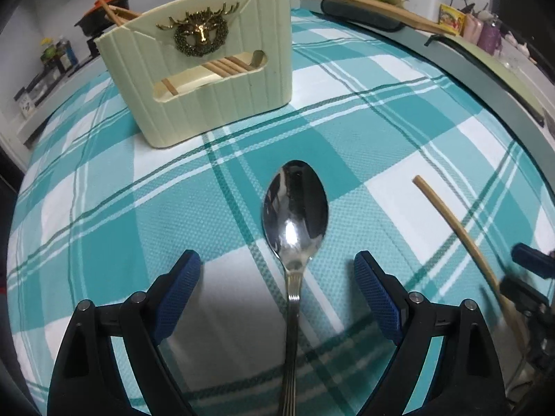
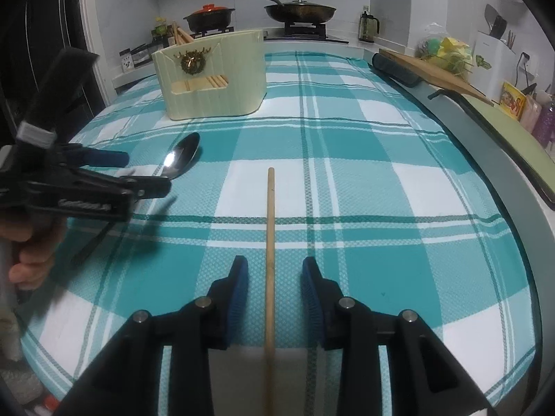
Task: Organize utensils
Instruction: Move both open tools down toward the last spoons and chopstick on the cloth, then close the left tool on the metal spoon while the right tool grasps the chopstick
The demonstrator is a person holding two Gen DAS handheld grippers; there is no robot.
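A steel spoon (image 1: 295,208) lies on the teal checked tablecloth (image 1: 104,208), bowl pointing away. Its handle runs back between the blue pads of my left gripper (image 1: 277,258), which stands wide open around it without touching. One wooden chopstick (image 2: 270,242) lies straight between the pads of my right gripper (image 2: 274,260), with a gap on each side, so that gripper is open. A cream utensil holder (image 1: 208,79) with a gold deer badge stands farther back, and several chopsticks (image 1: 225,66) are inside it. The right wrist view shows the left gripper (image 2: 145,171) over the spoon (image 2: 182,156).
The grey table edge (image 2: 485,159) curves along the right. Beyond it lie a wooden cutting board (image 2: 433,69) and small jars. A stove with a black pan (image 2: 300,12) and a red-lidded pot (image 2: 210,17) stands behind the holder (image 2: 215,79). A hand (image 2: 31,249) grips the left tool.
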